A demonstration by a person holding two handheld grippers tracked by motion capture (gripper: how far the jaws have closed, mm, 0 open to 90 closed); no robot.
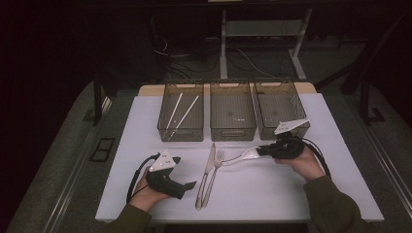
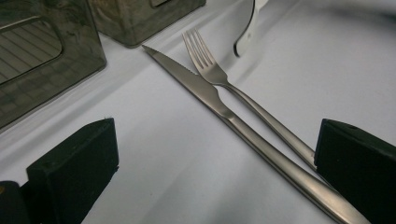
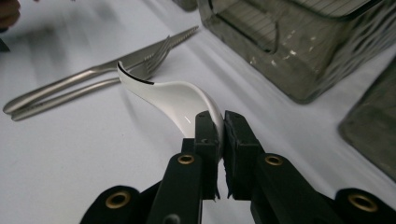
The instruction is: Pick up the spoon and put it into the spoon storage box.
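Note:
A white ceramic spoon (image 1: 243, 156) is held by its handle in my right gripper (image 1: 265, 151), which is shut on it; its bowl reaches left toward the fork's tines. In the right gripper view the spoon (image 3: 177, 100) sticks out from the right gripper (image 3: 222, 123), just above the table. A steel knife (image 1: 209, 162) and fork (image 1: 216, 165) lie side by side at the table's middle. My left gripper (image 1: 192, 185) stands open at the lower left, pointing at their handles. In the left gripper view the knife (image 2: 210, 95) and fork (image 2: 210, 70) run between the left gripper's (image 2: 217, 140) spread jaws.
Three smoky clear bins stand in a row at the back: left bin (image 1: 180, 131) with two white chopsticks (image 1: 182, 114), middle bin (image 1: 232, 132), right bin (image 1: 265, 128). The white table (image 1: 145, 121) has bare room on both sides.

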